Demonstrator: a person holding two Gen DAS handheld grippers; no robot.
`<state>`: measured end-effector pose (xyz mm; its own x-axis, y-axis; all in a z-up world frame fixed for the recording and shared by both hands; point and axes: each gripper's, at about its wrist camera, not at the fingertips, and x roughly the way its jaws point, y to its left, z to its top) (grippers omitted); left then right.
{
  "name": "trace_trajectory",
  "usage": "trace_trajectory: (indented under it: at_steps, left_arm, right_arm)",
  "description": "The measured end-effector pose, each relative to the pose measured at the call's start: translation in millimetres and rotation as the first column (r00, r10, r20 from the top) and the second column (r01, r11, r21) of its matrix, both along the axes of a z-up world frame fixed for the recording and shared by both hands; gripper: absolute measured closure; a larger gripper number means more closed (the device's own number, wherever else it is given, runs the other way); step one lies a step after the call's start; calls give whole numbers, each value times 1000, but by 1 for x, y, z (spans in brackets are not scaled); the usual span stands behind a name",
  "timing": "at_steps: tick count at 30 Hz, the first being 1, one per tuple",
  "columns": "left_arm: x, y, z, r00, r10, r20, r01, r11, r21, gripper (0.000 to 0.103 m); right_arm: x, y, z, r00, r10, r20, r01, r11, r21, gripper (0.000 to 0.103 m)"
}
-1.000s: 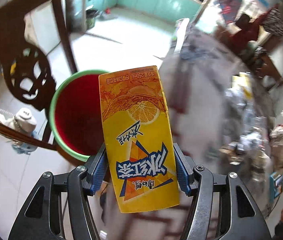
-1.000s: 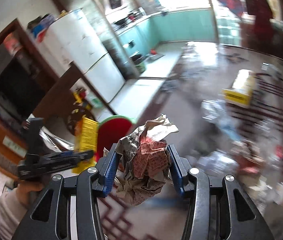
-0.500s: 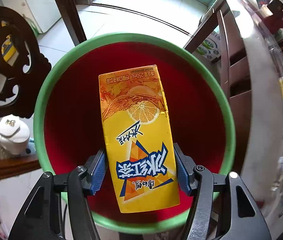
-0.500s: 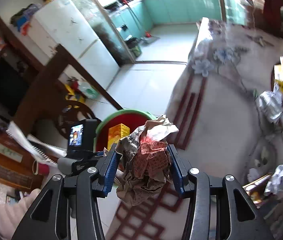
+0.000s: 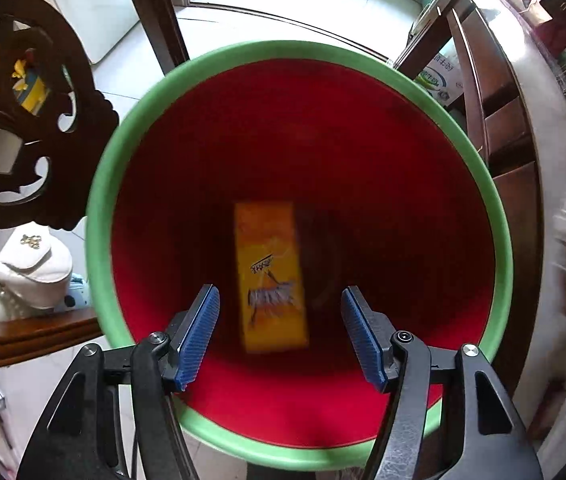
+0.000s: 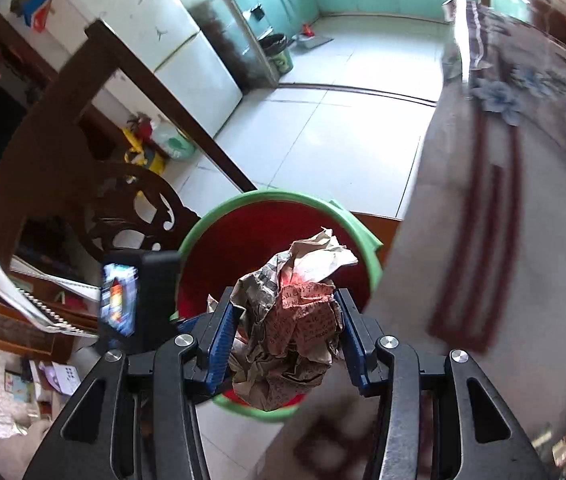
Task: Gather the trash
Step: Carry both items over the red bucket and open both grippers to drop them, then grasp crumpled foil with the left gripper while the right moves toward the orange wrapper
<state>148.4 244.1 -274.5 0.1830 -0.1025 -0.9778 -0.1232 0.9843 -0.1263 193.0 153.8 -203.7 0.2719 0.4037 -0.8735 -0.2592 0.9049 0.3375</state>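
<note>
carton (image 5: 271,276) dropped into bin (image 5: 99,208) – left tongs (image 5: 281,300) opening, empty | right tongs (image 6: 285,320) clamp paper wad (image 6: 291,320)

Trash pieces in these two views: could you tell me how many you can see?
2: the yellow carton inside the red bin, clear of the opening left gripper; the crumpled paper clamped in the right gripper. More may be hidden.

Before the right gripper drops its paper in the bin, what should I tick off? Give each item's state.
1. Left gripper has let go of the yellow carton; jaws opening, pads clear: ok.
2. Carton inside the red bin: ok.
3. Right gripper clamped on the crumpled paper: ok.
4. Paper over the bin's mouth: ok.
5. Left gripper clear of the drop path: cannot tell.
</note>
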Motion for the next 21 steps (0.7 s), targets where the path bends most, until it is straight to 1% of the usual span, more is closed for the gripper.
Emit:
trace_trajectory:
  at_steps: [1, 4, 6, 7, 9, 10, 11, 12, 14, 16, 18, 20, 21]
  left_arm:
    - [0, 1, -1, 1000, 2, 3, -2, 1000, 1, 35]
    - [-5, 3, 3, 1000, 8, 14, -8, 1000, 3, 34]
    - [-5, 5, 5, 1000, 15, 15, -15, 1000, 6, 32]
    - [-5, 5, 6, 1000, 19, 16, -20, 1000, 5, 32]
    - [-6, 10, 7, 999, 28, 21, -28, 1000, 2, 32]
    - [-8, 16, 5, 999, 31, 26, -31, 1000, 3, 32]
    - [-16, 24, 10, 999, 35, 34, -35, 999, 5, 32]
    - [-20, 26, 17, 998, 37, 44, -37, 999, 8, 32]
    - [-23, 25, 27, 997, 37, 63, -38, 999, 11, 31]
    - [-25, 26, 35, 996, 31, 84, -33, 999, 13, 28]
    - [-29, 28, 40, 995, 25, 96, -27, 1000, 14, 27]
    - [-34, 25, 50, 993, 14, 113, -16, 1000, 18, 27]
    - [-36, 21, 57, 992, 7, 127, -9, 1000, 19, 27]
  right_arm:
    - [4, 4, -7, 1000, 3, -17, -3, 1000, -2, 57]
    - [12, 13, -22, 998, 6, -60, -7, 1000, -13, 55]
    - [15, 17, -26, 998, 4, -63, -6, 1000, -29, 53]
    - [15, 18, -25, 998, 6, -57, -8, 1000, -29, 49]
    - [13, 18, -24, 999, 3, -52, -4, 1000, -16, 48]
    - [12, 15, -21, 999, -3, -47, 3, 1000, -11, 47]
    - [11, 13, -19, 999, -9, -41, 9, 1000, -6, 46]
    - [10, 10, -17, 999, -17, -34, 17, 1000, 6, 43]
    - [7, 3, -10, 999, -30, -20, 31, 999, 18, 43]
    - [6, -1, -4, 999, -37, -3, 37, 999, 18, 38]
    - [5, -6, 3, 999, -42, 12, 42, 999, 10, 38]
    - [-1, -18, 18, 997, -66, 32, 65, 997, 38, 38]
    - [-8, -29, 29, 995, -85, 49, 82, 994, 68, 38]
